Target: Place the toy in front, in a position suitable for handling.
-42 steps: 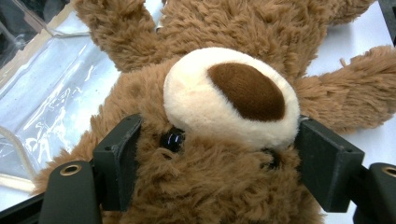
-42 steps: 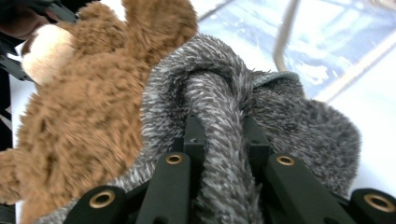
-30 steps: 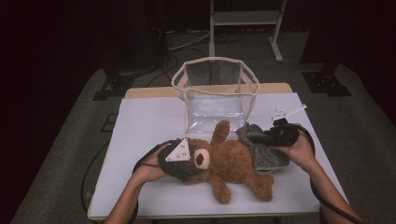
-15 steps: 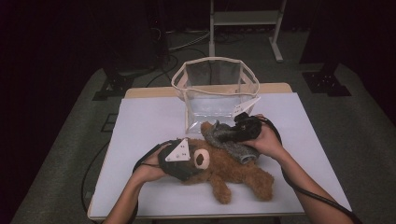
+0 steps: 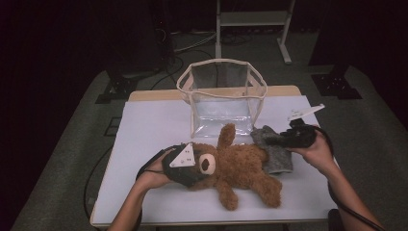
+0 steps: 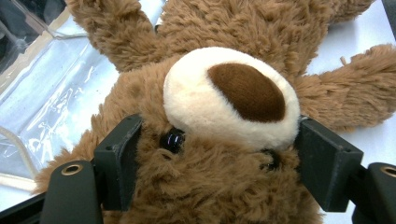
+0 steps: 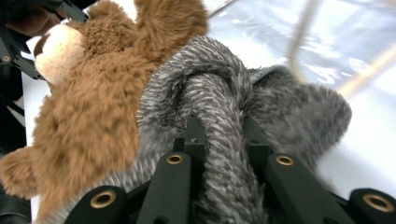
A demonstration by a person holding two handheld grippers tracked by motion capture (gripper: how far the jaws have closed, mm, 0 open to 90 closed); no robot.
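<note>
Brown teddy bear (image 5: 238,166) lying on its back across the lower middle of the high view, on the white table (image 5: 144,130), head toward the left of the frame, one arm raised toward the upper middle, legs spread toward the lower right. Left gripper (image 5: 185,166) at the bear's head, left of center, held by the left hand (image 5: 154,174) coming in from the bottom edge. Seen from the left gripper view: both black jaws pressed into the fur on either side of the bear's head (image 6: 224,140), cream muzzle and dark brown nose between them, one shiny black eye beside the left-hand jaw; jaws partly open and clamped on the head.

Right gripper (image 5: 272,141) at the right of center in the high view, held by the right hand (image 5: 315,151), gripping a grey fuzzy cloth (image 5: 276,154) that lies touching the bear's body on its right side. From the right gripper view: jaws nearly shut, pinching a thick fold of the grey cloth (image 7: 219,121) that rises between them at the center of the frame, the bear (image 7: 93,107) filling the left half, touching the cloth.

Clear plastic bag (image 5: 221,98) with a cream rim standing open in the upper middle of the high view, just behind the bear's raised arm and the cloth.
</note>
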